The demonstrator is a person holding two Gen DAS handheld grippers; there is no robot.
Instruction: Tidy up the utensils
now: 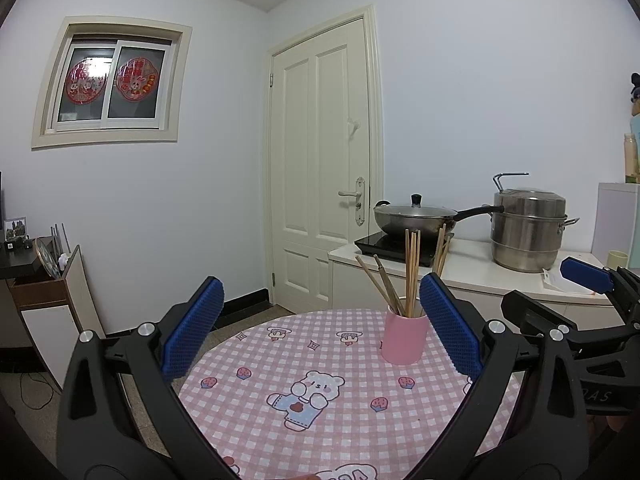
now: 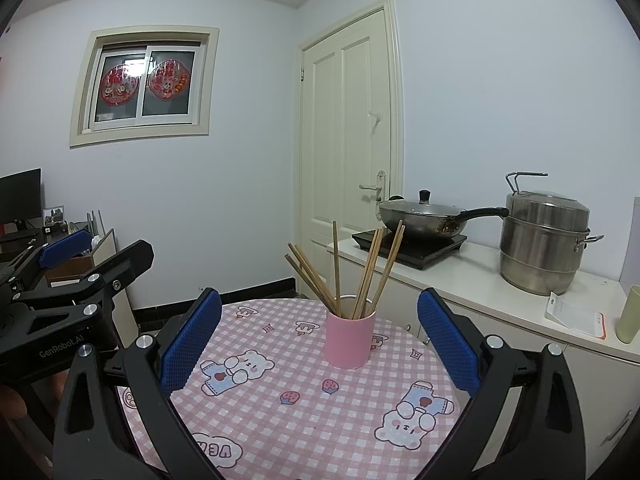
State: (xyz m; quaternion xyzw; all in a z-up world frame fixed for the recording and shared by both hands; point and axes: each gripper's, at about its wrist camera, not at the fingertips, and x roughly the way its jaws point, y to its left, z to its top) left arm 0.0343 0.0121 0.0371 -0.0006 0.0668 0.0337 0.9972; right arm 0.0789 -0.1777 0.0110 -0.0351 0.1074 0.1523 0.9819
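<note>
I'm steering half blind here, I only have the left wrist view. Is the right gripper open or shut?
Observer: Open. The right gripper has its pads wide apart with nothing between them.
Operator: My own finger covers some chopsticks. Are those in the cup?
Observer: Yes, all the chopsticks stand in the pink cup; the ones hidden from you lean right.
Operator: Anything beyond my left edge?
Observer: A dark monitor at the far left of the room.
</note>
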